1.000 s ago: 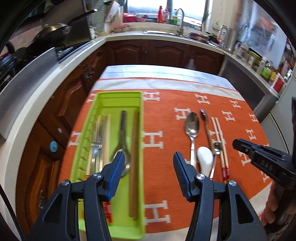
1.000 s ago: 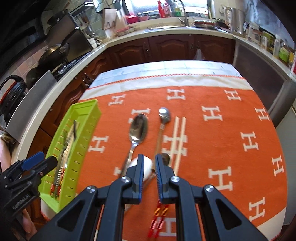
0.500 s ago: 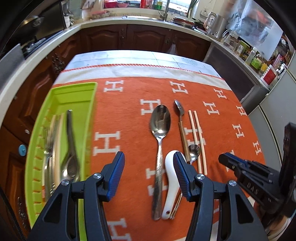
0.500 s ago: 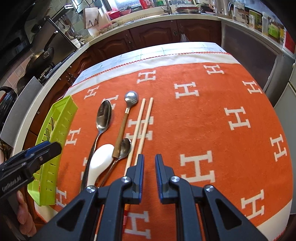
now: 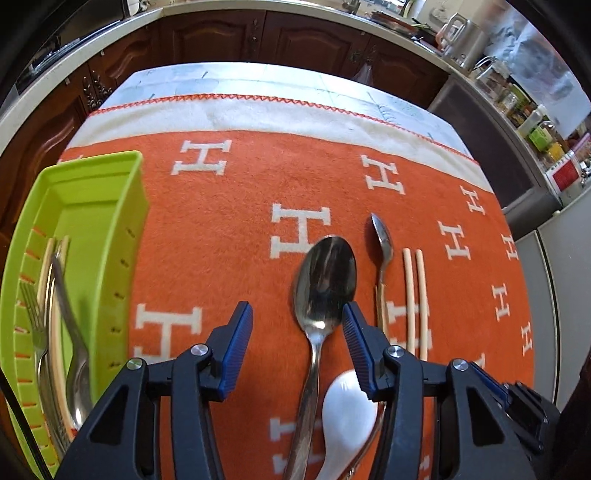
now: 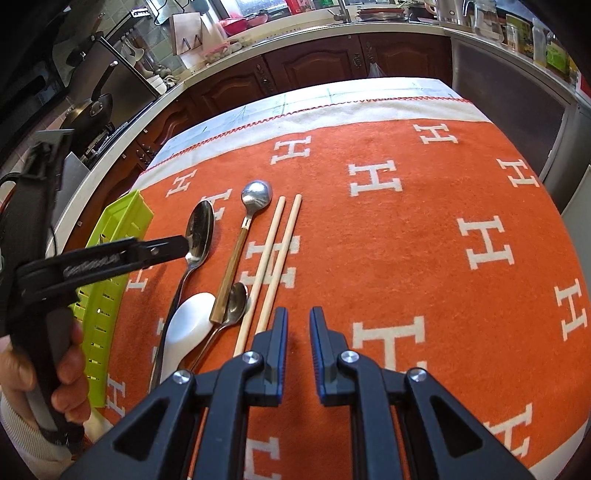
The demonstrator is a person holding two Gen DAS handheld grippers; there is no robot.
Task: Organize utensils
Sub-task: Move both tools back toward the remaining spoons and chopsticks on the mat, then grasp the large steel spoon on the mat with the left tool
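Note:
A large steel spoon [image 5: 325, 280] lies on the orange cloth, its handle running between the fingers of my open left gripper [image 5: 297, 332], which hovers over it. A white ceramic spoon [image 5: 345, 417], a wood-handled spoon [image 5: 382, 240] and a pair of chopsticks [image 5: 415, 295] lie just right of it. The green tray [image 5: 110, 221] at left holds a fork, a spoon and chopsticks. In the right wrist view my right gripper [image 6: 298, 343] is nearly closed and empty, beside the chopsticks [image 6: 275, 258]. The left gripper [image 6: 162, 251] shows there over the steel spoon [image 6: 199, 232].
The cloth [image 6: 443, 221] covers a table ringed by kitchen counters and dark wood cabinets [image 5: 295, 40]. A stove with pans [image 6: 92, 110] stands at the left; jars and a kettle [image 5: 461, 33] line the right counter.
My left gripper has swung right from over the green tray to over the large steel spoon and come lower. My right gripper has shifted right, off the spoons, to beside the chopsticks.

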